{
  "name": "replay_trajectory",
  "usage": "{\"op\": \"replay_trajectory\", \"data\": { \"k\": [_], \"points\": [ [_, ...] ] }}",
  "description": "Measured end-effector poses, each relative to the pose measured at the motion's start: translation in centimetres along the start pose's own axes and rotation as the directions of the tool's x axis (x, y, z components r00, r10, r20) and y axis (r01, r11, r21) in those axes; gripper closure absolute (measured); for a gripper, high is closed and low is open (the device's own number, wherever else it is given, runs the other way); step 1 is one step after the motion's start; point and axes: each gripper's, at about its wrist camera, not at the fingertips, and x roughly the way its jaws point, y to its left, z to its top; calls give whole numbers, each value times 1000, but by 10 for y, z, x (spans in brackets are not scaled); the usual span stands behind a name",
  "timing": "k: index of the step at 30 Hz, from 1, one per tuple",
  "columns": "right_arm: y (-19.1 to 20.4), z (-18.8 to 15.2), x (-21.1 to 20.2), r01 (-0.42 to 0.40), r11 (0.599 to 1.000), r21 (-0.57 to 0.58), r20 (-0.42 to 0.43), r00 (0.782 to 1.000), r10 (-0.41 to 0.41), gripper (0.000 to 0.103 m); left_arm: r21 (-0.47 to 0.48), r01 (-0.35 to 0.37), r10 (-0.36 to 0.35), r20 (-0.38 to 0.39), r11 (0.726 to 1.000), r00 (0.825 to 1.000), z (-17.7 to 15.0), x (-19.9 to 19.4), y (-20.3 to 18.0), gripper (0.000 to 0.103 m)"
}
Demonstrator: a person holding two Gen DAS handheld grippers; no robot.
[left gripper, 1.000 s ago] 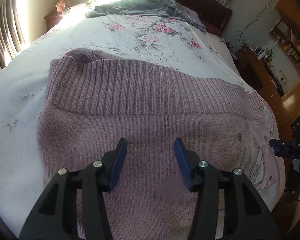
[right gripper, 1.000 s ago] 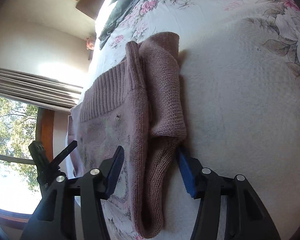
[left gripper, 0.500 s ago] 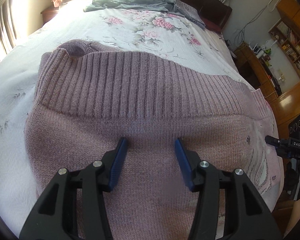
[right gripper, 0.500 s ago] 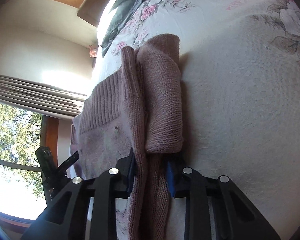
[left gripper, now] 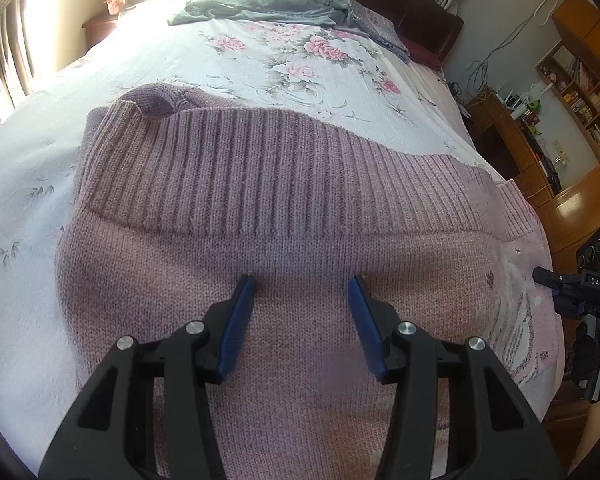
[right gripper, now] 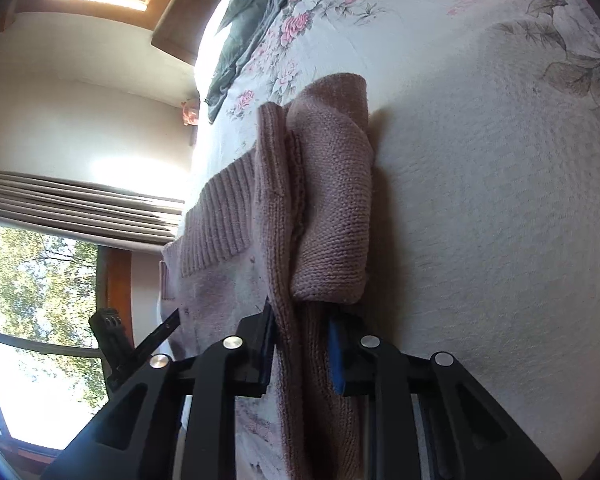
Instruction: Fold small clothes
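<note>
A mauve knitted sweater lies spread on the floral bedspread, its ribbed hem band facing away from me. My left gripper hovers open just above the sweater's plain knit, below the ribbed band, with nothing between its blue pads. In the right wrist view the sweater shows its folded-over sleeve along the side edge. My right gripper is shut on that side edge of the sweater, with knit bunched between the jaws.
A grey-green garment lies crumpled at the head of the bed. Wooden shelves and a desk stand past the bed's right side. The other gripper shows at the right edge. Curtains and a window are on the left.
My right gripper has shut on the sweater's side edge, having been open one second ago. My left gripper has moved forward over the sweater toward the ribbed band, still open.
</note>
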Motion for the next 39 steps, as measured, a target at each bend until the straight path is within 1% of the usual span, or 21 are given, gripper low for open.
{"op": "replay_trajectory", "data": {
  "k": [4,8,10,13,16,19,20,21,22,23,25,27,28,29,30,32,33,34,37,38,39],
  "points": [
    [57,2,-12,-22,994,-110,23,999,25,85,-51,54,-51,54,997,997,1,-33,15,54],
    [133,-1,3,-25,964,-265,-9,1000,23,89,-68,61,-54,95,996,994,-1,-59,35,53],
    [170,-4,18,-34,943,-331,-37,999,23,90,-80,60,-51,104,995,993,-3,-68,46,53],
    [221,-16,53,-30,899,-438,-87,996,-9,90,-110,62,-49,120,992,992,-8,-77,64,53],
    [257,-30,94,-32,861,-508,-148,988,-50,90,-153,81,-60,134,985,989,-14,-83,83,53],
    [277,-45,138,-18,832,-554,-202,973,-113,91,-184,93,-66,146,979,987,-19,-89,98,53],
    [279,-47,153,-10,828,-561,-216,967,-135,95,-193,95,-66,149,977,987,-20,-91,103,53],
    [279,-51,167,-24,829,-558,-244,960,-137,103,-201,96,-66,151,975,986,-21,-92,107,53],
    [278,-53,180,-50,843,-536,-285,950,-125,103,-207,100,-68,154,973,986,-21,-93,111,53],
    [276,-55,193,-43,847,-531,-303,942,-142,103,-213,104,-71,156,972,985,-21,-94,114,53],
    [276,-64,213,9,814,-580,-282,936,-211,103,-218,109,-75,161,970,984,-21,-96,119,53],
    [270,-71,223,-4,820,-572,-308,928,-211,103,-220,111,-75,165,969,983,-21,-97,122,53],
    [268,-73,223,-5,818,-575,-307,928,-211,103,-222,118,-81,166,968,983,-21,-98,123,53],
    [268,-75,221,5,803,-596,-290,931,-222,103,-222,125,-89,166,967,982,-22,-99,124,53],
    [269,-78,216,14,786,-618,-274,933,-232,101,-219,131,-95,165,967,982,-22,-99,124,53],
    [269,-83,202,26,756,-654,-254,934,-252,89,-211,134,-101,163,968,981,-21,-99,122,52],
    [270,-87,191,29,735,-678,-242,935,-260,87,-205,137,-105,160,969,982,-20,-98,121,52],
    [271,-91,182,35,709,-704,-229,934,-273,81,-201,141,-110,156,969,982,-19,-96,119,52],
    [266,-113,159,29,635,-772,-227,921,-317,51,-202,171,-144,144,964,979,-12,-91,114,51],
    [264,-123,156,20,609,-793,-233,914,-333,48,-202,180,-154,138,963,978,-10,-89,111,51],
    [261,-133,154,18,583,-812,-233,907,-352,47,-198,187,-163,131,962,978,-7,-88,108,50]
  ]
}}
